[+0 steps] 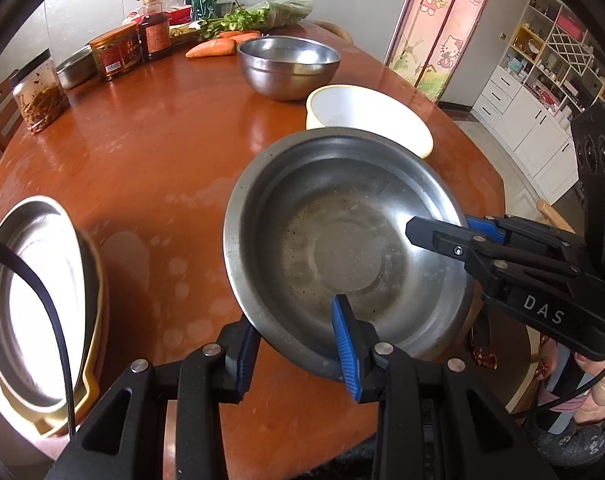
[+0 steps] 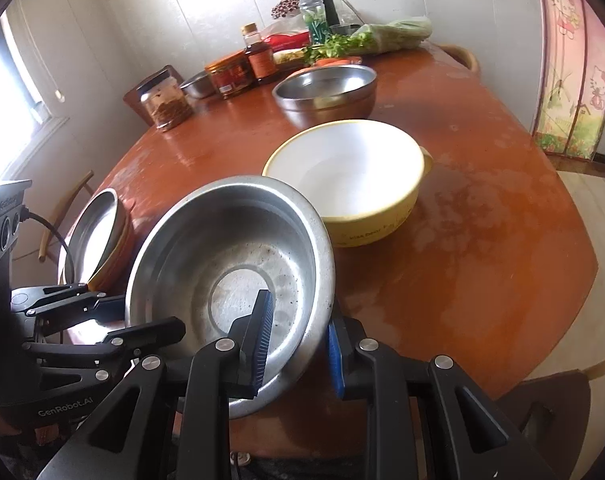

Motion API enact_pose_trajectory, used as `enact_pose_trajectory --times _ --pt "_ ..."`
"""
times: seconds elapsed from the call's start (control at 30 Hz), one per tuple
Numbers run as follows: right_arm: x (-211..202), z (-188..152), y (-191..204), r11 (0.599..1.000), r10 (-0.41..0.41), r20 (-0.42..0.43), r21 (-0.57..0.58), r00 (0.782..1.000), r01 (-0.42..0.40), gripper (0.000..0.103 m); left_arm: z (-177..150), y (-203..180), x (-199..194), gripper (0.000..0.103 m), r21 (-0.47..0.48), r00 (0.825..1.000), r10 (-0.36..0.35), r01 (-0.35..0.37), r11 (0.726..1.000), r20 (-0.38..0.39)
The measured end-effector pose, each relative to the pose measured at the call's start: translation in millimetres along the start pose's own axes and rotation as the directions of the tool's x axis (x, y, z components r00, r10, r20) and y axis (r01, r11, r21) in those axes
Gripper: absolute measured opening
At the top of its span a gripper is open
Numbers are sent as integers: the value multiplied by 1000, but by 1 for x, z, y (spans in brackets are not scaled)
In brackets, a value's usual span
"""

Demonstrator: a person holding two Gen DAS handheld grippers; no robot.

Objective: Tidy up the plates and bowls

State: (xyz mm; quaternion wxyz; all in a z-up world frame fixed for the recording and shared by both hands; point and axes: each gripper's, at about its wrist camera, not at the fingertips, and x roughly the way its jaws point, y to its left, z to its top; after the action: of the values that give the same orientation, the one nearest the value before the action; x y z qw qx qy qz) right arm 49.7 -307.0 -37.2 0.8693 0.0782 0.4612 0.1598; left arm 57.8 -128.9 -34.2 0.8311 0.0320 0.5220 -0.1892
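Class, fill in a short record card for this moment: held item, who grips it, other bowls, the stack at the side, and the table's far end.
held item: steel basin, lifted and tilted above the table
left gripper: shut on the basin's near rim
right gripper: shut on the rim at the opposite side
other bowls: yellow bowl just beyond the basin; steel bowl farther back
side stack: steel plate resting on a yellow dish
far end: jars, bottles, carrots and greens
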Motion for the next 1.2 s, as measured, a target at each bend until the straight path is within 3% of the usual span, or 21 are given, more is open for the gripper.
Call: enact_pose_trajectory --times 0.63,1.2 --pt "13 11 -2 999 44 -7 -15 999 -44 29 8 7 6 36 -27 999 54 -54 998 4" --pt "8 9 0 998 65 8 10 998 -65 42 1 11 -11 55 -33 995 90 -89 996 47"
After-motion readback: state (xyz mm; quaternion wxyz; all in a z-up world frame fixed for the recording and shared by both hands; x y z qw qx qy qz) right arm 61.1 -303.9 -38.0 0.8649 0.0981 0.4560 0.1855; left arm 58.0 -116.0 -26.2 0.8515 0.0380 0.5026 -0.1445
